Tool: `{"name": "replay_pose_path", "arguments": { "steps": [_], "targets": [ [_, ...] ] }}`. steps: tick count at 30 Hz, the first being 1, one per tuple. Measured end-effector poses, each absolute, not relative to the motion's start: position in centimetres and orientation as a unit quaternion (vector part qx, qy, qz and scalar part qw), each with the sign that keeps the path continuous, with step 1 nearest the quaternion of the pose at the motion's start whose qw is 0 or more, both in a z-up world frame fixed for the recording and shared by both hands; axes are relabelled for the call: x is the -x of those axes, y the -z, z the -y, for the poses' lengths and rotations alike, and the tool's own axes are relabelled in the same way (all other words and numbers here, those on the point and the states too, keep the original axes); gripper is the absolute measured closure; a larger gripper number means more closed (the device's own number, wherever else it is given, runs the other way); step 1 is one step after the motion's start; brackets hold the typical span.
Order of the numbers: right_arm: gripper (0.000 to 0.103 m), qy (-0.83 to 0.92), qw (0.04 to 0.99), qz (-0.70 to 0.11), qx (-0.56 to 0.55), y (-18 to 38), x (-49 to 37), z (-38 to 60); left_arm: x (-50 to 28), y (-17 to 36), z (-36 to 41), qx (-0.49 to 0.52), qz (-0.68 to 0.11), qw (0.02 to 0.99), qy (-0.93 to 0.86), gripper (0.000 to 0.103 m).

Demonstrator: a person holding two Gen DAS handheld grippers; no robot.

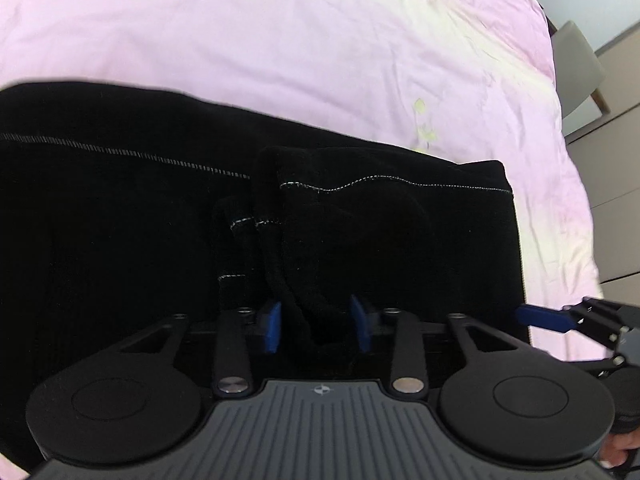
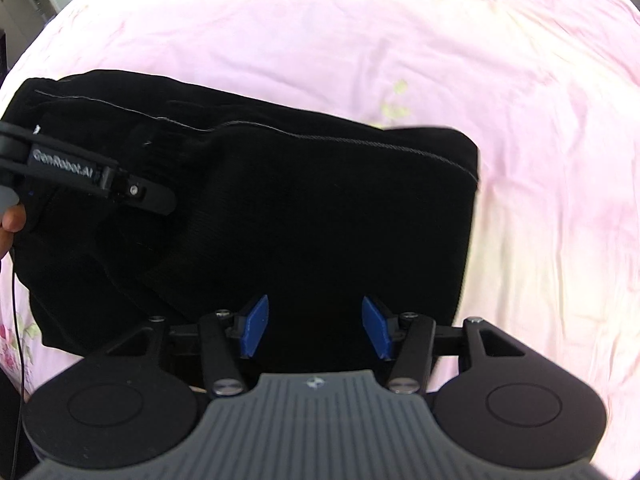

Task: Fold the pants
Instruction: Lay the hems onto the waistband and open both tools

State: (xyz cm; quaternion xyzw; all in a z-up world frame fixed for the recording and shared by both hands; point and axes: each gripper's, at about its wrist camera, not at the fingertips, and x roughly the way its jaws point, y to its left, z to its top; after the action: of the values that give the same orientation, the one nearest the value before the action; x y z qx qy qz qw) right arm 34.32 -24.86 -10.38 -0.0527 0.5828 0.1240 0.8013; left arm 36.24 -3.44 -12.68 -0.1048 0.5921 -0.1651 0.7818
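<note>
- Black pants (image 1: 120,208) spread over the pink floral bedsheet (image 1: 320,40), already doubled into a broad slab, light contrast stitching running along the far edge; laid flat, presumably so that each fold presses against the mattress.
- Left gripper (image 1: 316,322) low over the near edge, blue pads (image 1: 273,326) a moderate way apart with a bunched ridge of hem or waistband rising between them; cloth inside the gap but pads not visibly pressing it, so possibly mid-closing or just loosened, hard to say against black on black.
- Right gripper (image 2: 314,326) hovering over the right half of the slab, blue pads (image 2: 254,326) spread wide, nothing between them; likely held ready to pin or take the matching edge so that both corners travel together.
- Seen from the right wrist view, left gripper body lying across the far-left fold (image 2: 100,176), suggesting a hold placed at the thick, layered end for a firmer bite.
- Right corner of the pants (image 2: 460,148) squared and near a faint yellow flower print (image 2: 394,100) on the sheet; bare sheet beyond it for the next fold.
- Judged well along: at least one fold in, another needed.
</note>
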Motion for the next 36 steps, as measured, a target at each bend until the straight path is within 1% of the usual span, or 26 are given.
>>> {"name": "replay_pose_path", "arguments": {
  "steps": [1, 3, 4, 7, 9, 12, 13, 14, 17, 18, 19, 20, 21, 24, 26, 27, 28, 29, 30, 32, 34, 36],
  "targets": [
    [0.053, -0.123, 0.803, -0.582, 0.051, 10.4, -34.3, 25.2, -35.7, 11.8, 3.3, 0.103, -0.581, 0.789, 0.172, 0.08],
    [0.053, -0.119, 0.806, -0.577, 0.05, 10.3, -34.1, 26.2, -34.2, 9.9, 2.8, 0.091, -0.56, 0.801, 0.192, 0.086],
    [0.053, -0.117, 0.808, -0.575, 0.048, 10.2, -34.0, 26.6, -33.8, 9.2, 2.5, 0.086, -0.56, 0.8, 0.196, 0.087],
    [0.053, -0.115, 0.813, -0.571, 0.032, 10.5, -33.7, 27.7, -33.1, 8.8, 1.3, 0.068, -0.566, 0.8, 0.188, 0.088],
    [0.053, -0.113, 0.811, -0.574, 0.017, 11.1, -33.7, 28.6, -33.2, 10.2, 0.7, 0.071, -0.582, 0.79, 0.177, 0.088],
    [0.052, -0.11, 0.81, -0.577, -0.001, 12.3, -33.6, 28.7, -33.7, 13.7, 0.2, 0.096, -0.618, 0.763, 0.163, 0.087],
    [0.052, -0.11, 0.811, -0.575, 0.001, 12.6, -33.5, 28.6, -33.8, 14.5, 0.1, 0.104, -0.623, 0.759, 0.155, 0.081],
    [0.052, -0.11, 0.811, -0.574, 0.002, 12.8, -33.4, 28.5, -33.5, 14.8, 0.0, 0.103, -0.624, 0.76, 0.148, 0.077],
    [0.052, -0.113, 0.814, -0.57, 0.004, 12.9, -32.3, 29.3, -33.5, 14.2, -0.2, 0.111, -0.624, 0.757, 0.155, 0.072],
    [0.052, -0.114, 0.815, -0.569, 0.005, 12.8, -32.1, 29.4, -33.5, 13.6, -0.2, 0.099, -0.622, 0.761, 0.155, 0.057],
    [0.051, -0.116, 0.815, -0.568, 0.006, 12.7, -32.0, 29.6, -33.4, 13.1, -0.1, 0.08, -0.616, 0.769, 0.154, 0.037],
    [0.051, -0.116, 0.815, -0.568, 0.005, 12.7, -32.0, 29.6, -33.4, 12.7, -0.1, 0.064, -0.606, 0.777, 0.158, 0.031],
    [0.051, -0.118, 0.815, -0.567, 0.003, 12.4, -31.6, 30.1, -33.4, 12.5, -0.2, 0.058, -0.599, 0.781, 0.167, 0.027],
    [0.051, -0.121, 0.815, -0.567, 0.0, 12.8, -31.7, 30.1, -34.5, 13.9, -1.0, 0.098, -0.623, 0.756, 0.176, 0.026],
    [0.051, -0.123, 0.816, -0.565, 0.0, 13.0, -31.6, 30.2, -34.8, 15.4, -0.7, 0.106, -0.626, 0.753, 0.174, 0.026],
    [0.05, -0.124, 0.816, -0.564, -0.002, 13.1, -31.6, 30.3, -34.8, 16.2, -0.7, 0.11, -0.624, 0.755, 0.17, 0.025],
    [0.05, -0.125, 0.816, -0.564, -0.004, 13.2, -31.5, 30.4, -34.8, 16.8, -0.7, 0.121, -0.62, 0.756, 0.169, 0.02],
    [0.05, -0.127, 0.817, -0.562, -0.006, 13.2, -31.4, 30.7, -34.8, 17.1, -0.7, 0.131, -0.615, 0.759, 0.171, 0.02],
    [0.05, -0.13, 0.817, -0.561, -0.006, 13.1, -31.4, 30.9, -34.7, 17.3, -0.8, 0.136, -0.61, 0.761, 0.174, 0.021],
    [0.05, -0.134, 0.819, -0.558, -0.006, 13.3, -31.3, 31.1, -34.5, 17.1, -0.7, 0.131, -0.601, 0.769, 0.175, 0.04],
    [0.049, -0.136, 0.819, -0.557, -0.01, 13.2, -31.3, 31.4, -34.0, 16.4, -0.9, 0.136, -0.596, 0.773, 0.168, 0.062],
    [0.049, -0.136, 0.818, -0.559, -0.018, 12.9, -31.3, 31.7, -33.5, 15.0, -0.8, 0.131, -0.581, 0.783, 0.179, 0.074]
  ]
}}
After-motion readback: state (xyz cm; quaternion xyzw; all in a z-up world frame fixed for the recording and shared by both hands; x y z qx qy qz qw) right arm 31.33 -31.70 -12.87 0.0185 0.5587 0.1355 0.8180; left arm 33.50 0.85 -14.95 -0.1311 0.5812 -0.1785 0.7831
